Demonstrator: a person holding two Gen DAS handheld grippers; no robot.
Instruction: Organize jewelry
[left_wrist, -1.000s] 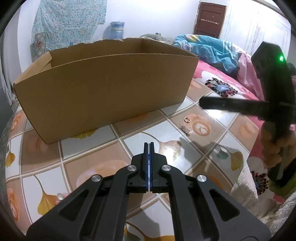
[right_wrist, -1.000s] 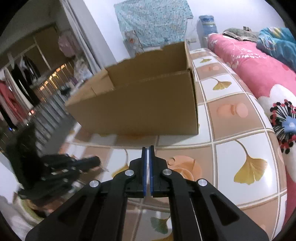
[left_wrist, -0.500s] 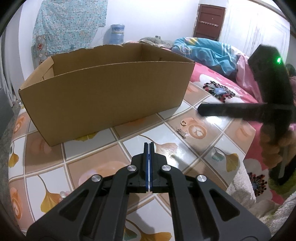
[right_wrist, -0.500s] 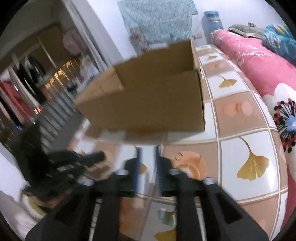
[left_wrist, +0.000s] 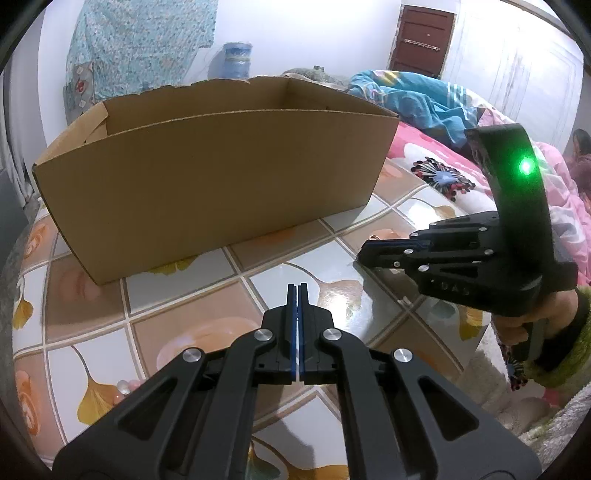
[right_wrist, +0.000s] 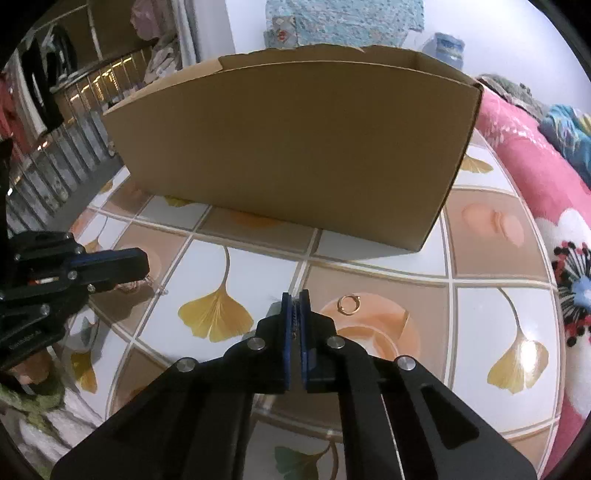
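Right gripper (right_wrist: 294, 301): jaws just closed, pinching a small chain piece (right_wrist: 294, 318) off the table (right_wrist: 491, 310). Gold ring (right_wrist: 349, 305) lies loose just beside, at 3 o'clock. Left gripper (left_wrist: 297, 295) shut, empty, idle. Cardboard box (right_wrist: 295, 147) beyond at 12. Best lift straight, slowly; confirm chain holds before carrying boxward.

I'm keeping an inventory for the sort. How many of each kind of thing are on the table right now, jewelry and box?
Gold ring: 1
Small chain piece, pinched in the right gripper: 1
Pearly beaded piece, near the left gripper: 1
Cardboard box: 1
Total: 4
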